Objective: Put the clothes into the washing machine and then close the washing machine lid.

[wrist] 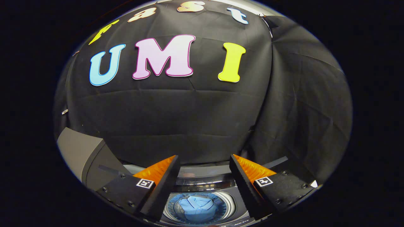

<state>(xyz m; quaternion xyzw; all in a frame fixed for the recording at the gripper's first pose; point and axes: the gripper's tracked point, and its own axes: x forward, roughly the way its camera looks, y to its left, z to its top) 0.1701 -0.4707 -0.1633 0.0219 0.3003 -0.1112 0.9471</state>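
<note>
A top-loading washing machine [202,181] stands below me with its drum open. A light blue garment [197,206] lies crumpled inside the round drum, seen down between my fingers. My gripper [204,160] hovers above the drum, open, with nothing between its fingers. The raised grey lid [80,151] stands up to the left of the left finger.
The black cloth wall [189,119] of the booth hangs just beyond the machine and folds round on the right. The machine's dark control strip [205,178] runs behind the drum opening.
</note>
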